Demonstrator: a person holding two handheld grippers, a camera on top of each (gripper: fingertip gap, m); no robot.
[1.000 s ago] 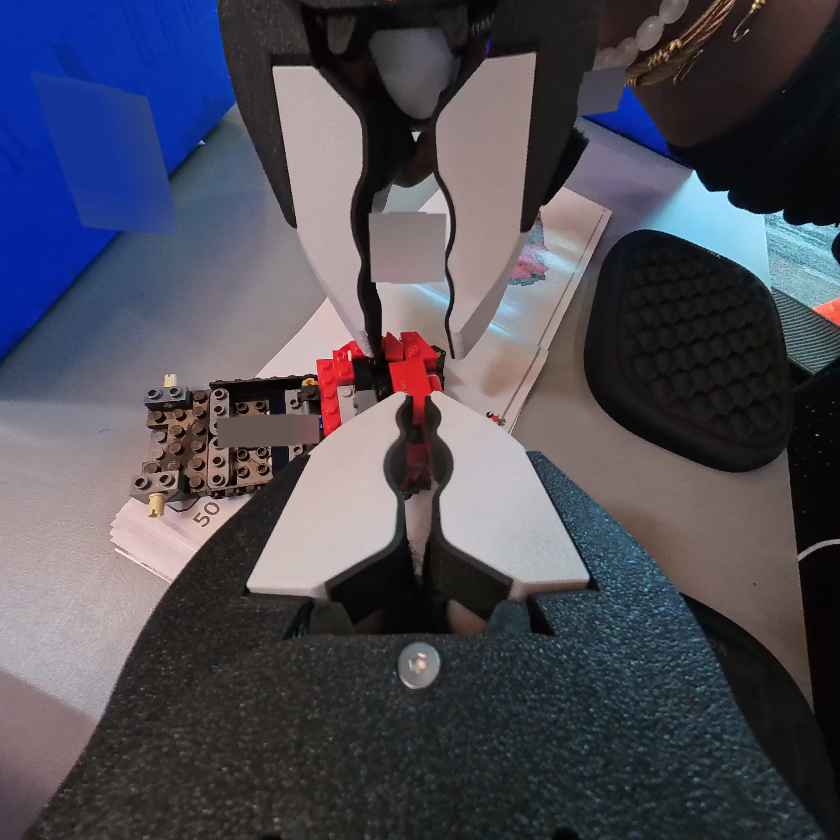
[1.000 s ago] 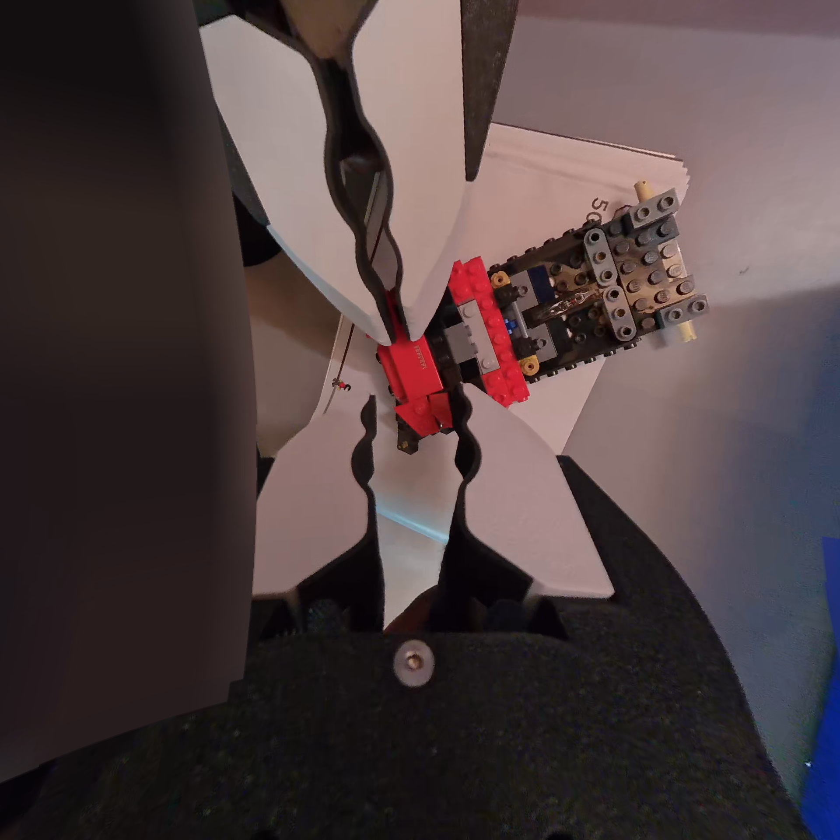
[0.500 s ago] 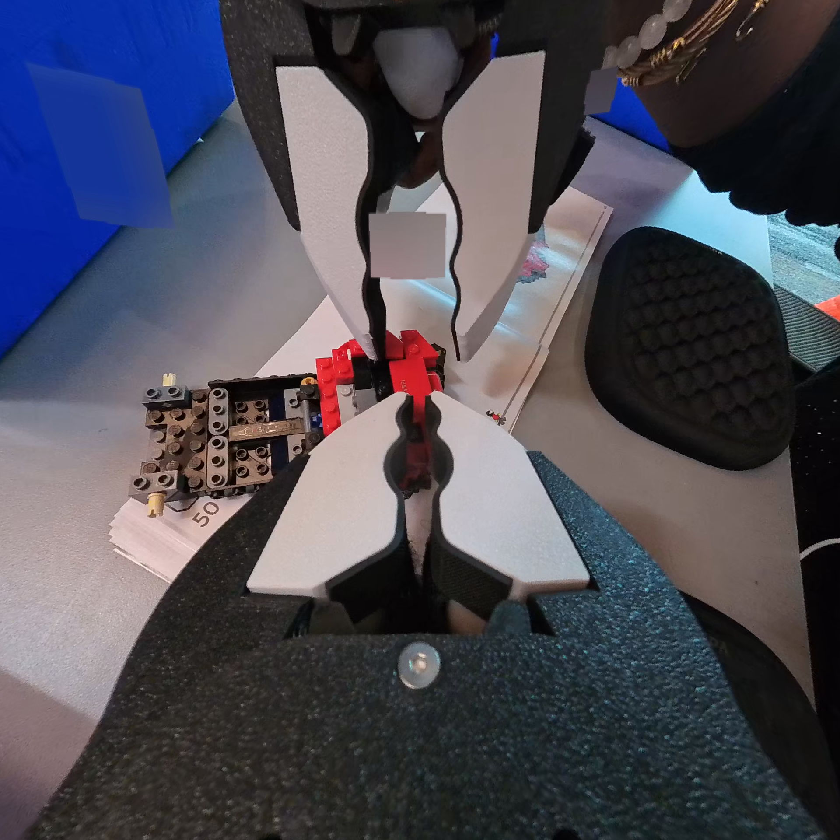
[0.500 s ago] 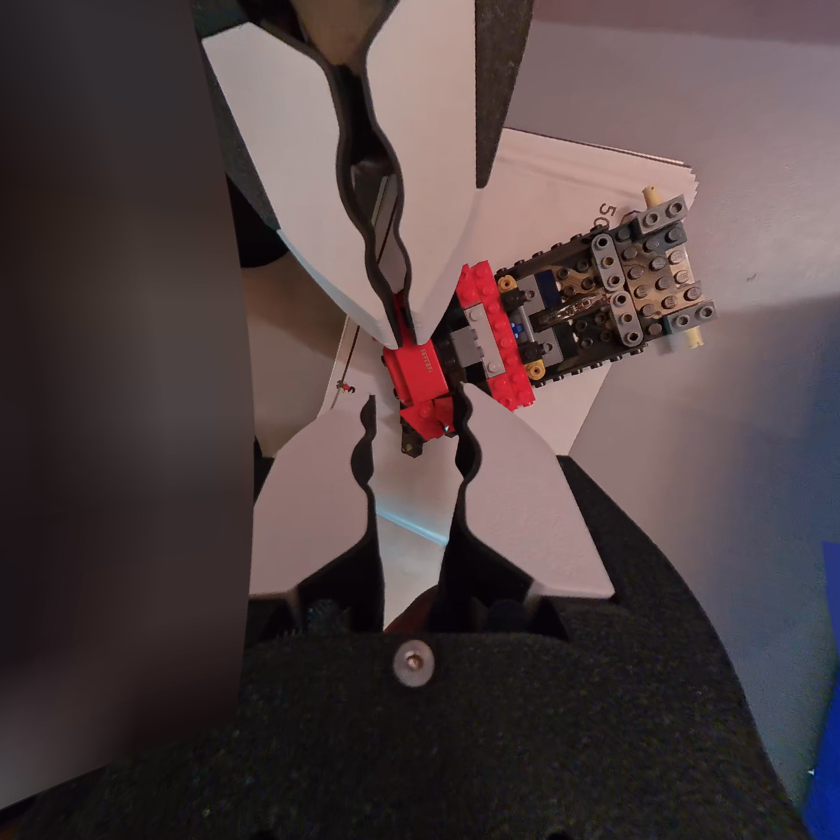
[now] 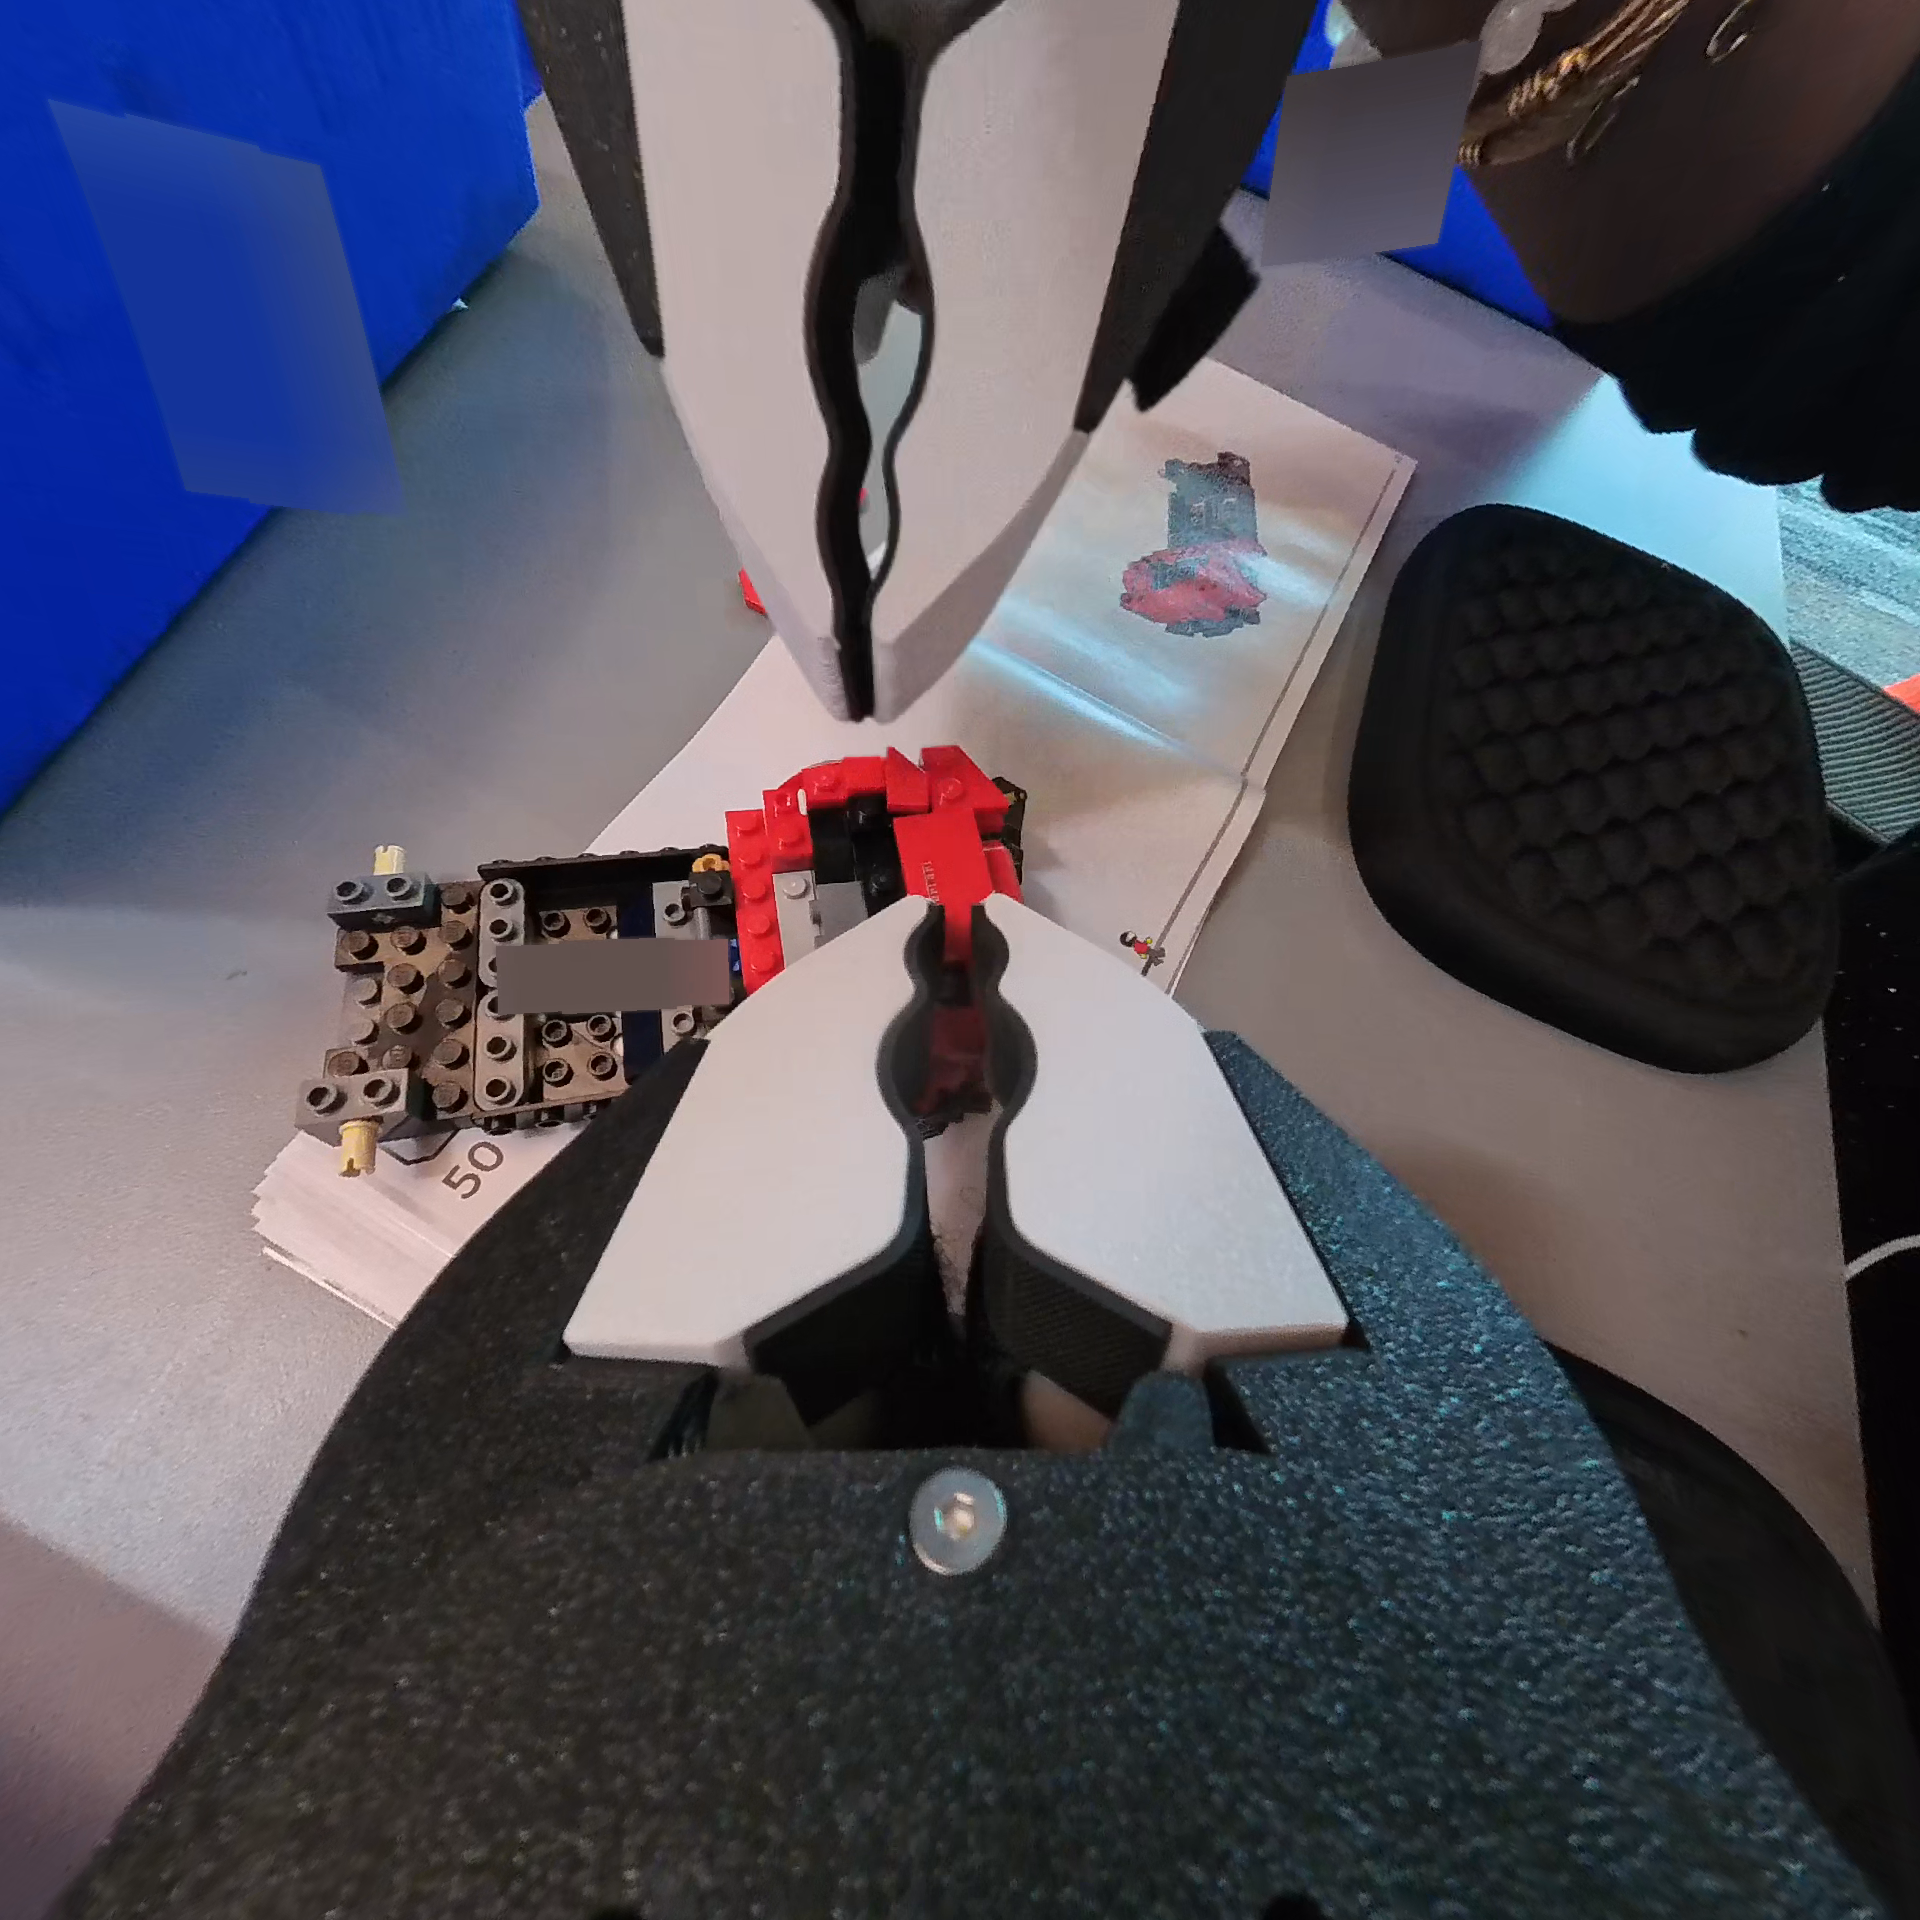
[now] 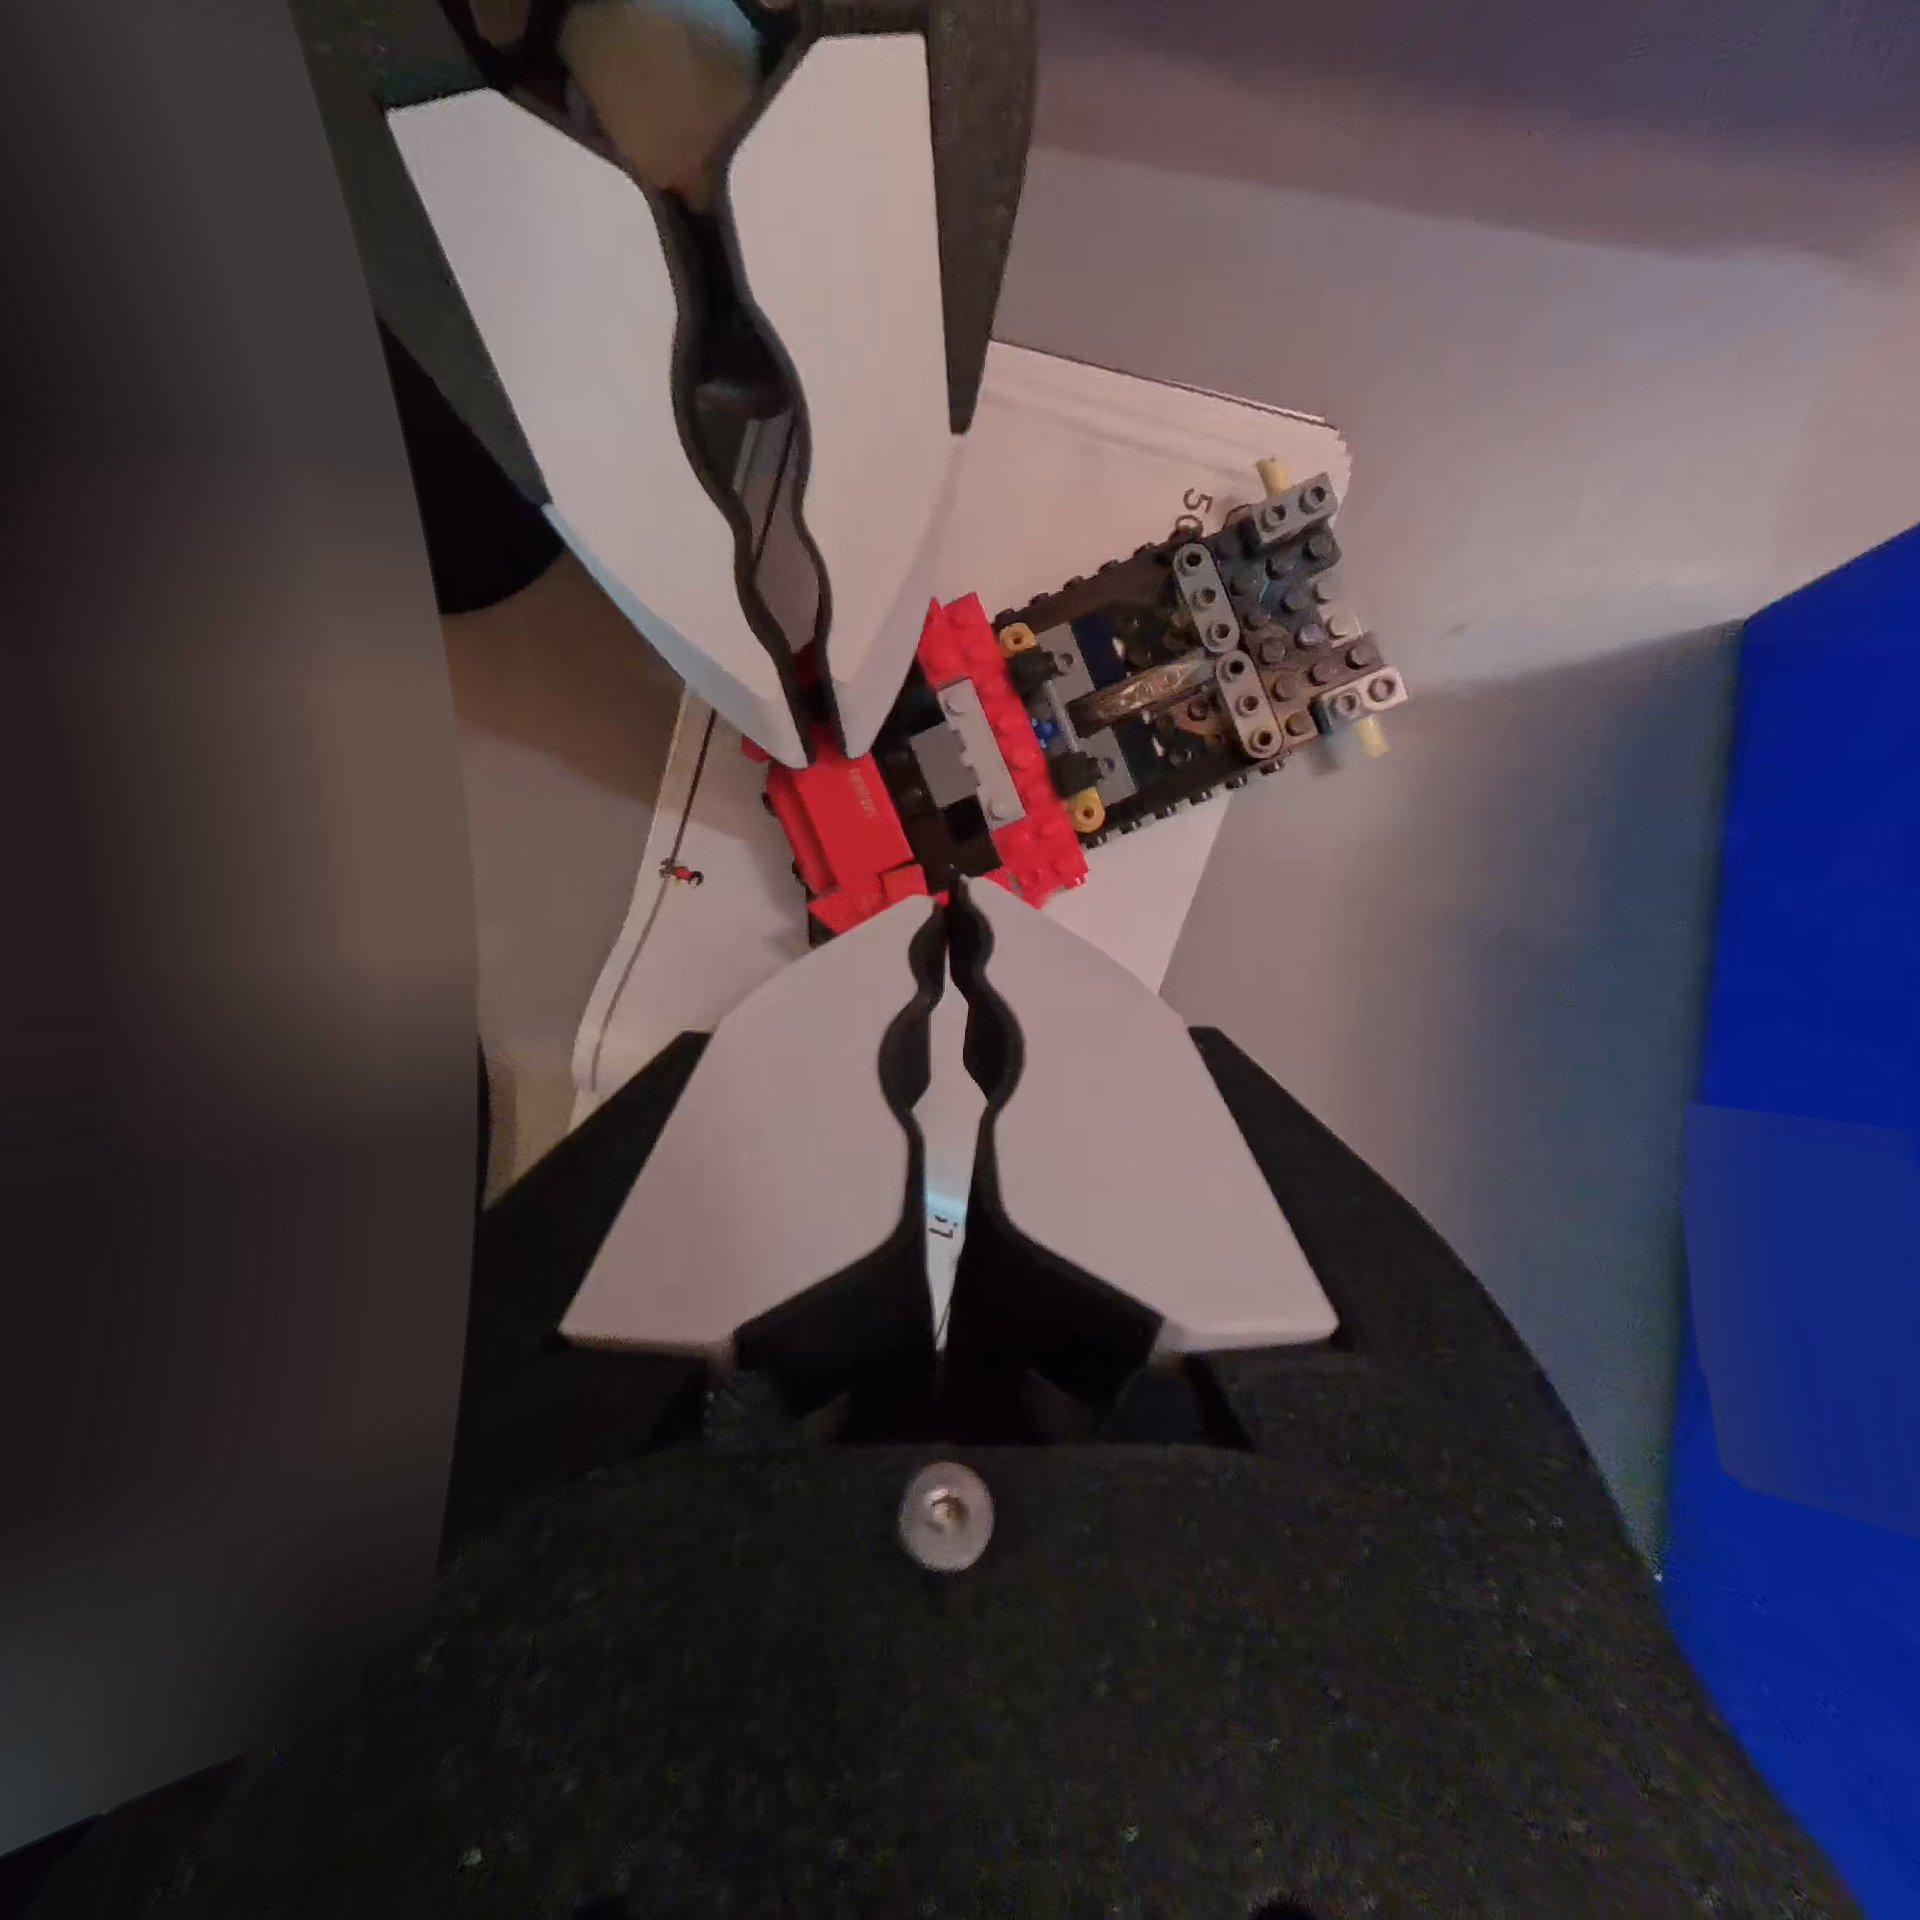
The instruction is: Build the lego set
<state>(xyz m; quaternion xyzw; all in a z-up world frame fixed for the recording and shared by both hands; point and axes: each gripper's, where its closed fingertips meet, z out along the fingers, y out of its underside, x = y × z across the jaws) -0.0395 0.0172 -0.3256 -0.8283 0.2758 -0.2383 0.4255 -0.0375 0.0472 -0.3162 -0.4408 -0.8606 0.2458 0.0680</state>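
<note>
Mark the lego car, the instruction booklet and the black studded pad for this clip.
lego car [image 5: 940, 852]: left wrist view, on its red front section.
instruction booklet [image 5: 1195, 540]: left wrist view, on the open page's printed picture.
black studded pad [image 5: 1590, 779]: left wrist view, middle of its bumpy top.

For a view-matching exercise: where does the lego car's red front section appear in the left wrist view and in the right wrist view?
Left wrist view: red front section at centre, just above the near fingertips.
Right wrist view: red front section left of centre, between both grippers' tips.
Shared landmark: the instruction booklet under the model.
</note>
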